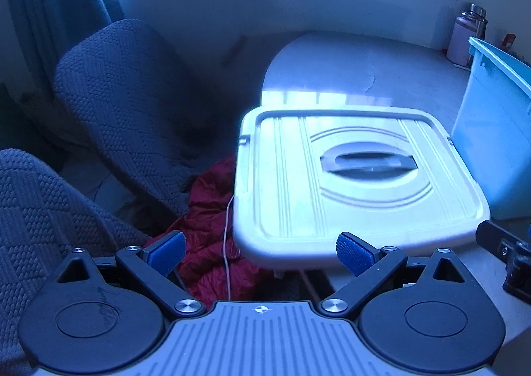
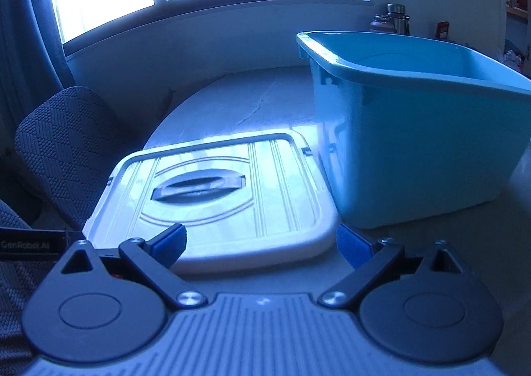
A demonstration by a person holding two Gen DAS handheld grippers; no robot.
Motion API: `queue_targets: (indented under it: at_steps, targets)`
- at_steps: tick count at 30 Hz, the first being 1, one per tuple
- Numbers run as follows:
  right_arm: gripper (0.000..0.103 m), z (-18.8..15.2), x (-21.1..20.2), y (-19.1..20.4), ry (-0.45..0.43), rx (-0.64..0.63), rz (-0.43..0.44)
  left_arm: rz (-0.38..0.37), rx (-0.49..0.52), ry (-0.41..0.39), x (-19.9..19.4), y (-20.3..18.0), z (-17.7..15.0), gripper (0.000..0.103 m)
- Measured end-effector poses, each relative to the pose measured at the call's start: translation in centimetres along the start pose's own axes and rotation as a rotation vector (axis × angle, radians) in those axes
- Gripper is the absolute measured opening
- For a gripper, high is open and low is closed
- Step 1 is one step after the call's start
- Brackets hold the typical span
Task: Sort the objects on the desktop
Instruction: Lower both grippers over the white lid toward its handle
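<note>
Both grippers gaping wide before a white bin lid [image 1: 358, 177] on the table [image 1: 365, 70].
Left gripper [image 1: 260, 251] and right gripper [image 2: 262, 243] are holding nothing; lid is lying at frame centre, touching the blue bin [image 2: 424, 130] at right.

Left tongs [image 1: 260, 251] spread wide, white lid [image 1: 355, 183] on table [image 1: 365, 67] w/ blue bin [image 1: 494, 143] beside, red cloth [image 1: 212, 226] below.

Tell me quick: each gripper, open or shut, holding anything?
Left gripper: open, holding nothing; white ribbed plastic lid lies ahead.
Right gripper: open, holding nothing.
</note>
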State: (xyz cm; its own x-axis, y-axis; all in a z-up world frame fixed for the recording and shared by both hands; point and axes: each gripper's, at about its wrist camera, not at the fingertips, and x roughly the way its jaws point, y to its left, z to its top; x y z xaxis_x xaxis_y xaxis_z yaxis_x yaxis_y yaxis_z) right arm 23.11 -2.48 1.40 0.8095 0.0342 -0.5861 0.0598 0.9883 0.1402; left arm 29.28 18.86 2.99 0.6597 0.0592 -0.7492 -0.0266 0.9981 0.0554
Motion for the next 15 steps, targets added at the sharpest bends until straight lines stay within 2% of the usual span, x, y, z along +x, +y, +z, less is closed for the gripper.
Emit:
queue_targets:
  at_steps: [10,15]
  targets:
    - [0.097,2.5,5.2,0.8,0.057,-0.025,0.056,0.01,0.005,0.064,5.5,-1.0,5.0,0.099]
    - [0.097,3.0,6.7,0.9,0.085,-0.053,0.071,-0.034,-0.014,0.119,8.8,-1.3,7.4,0.099]
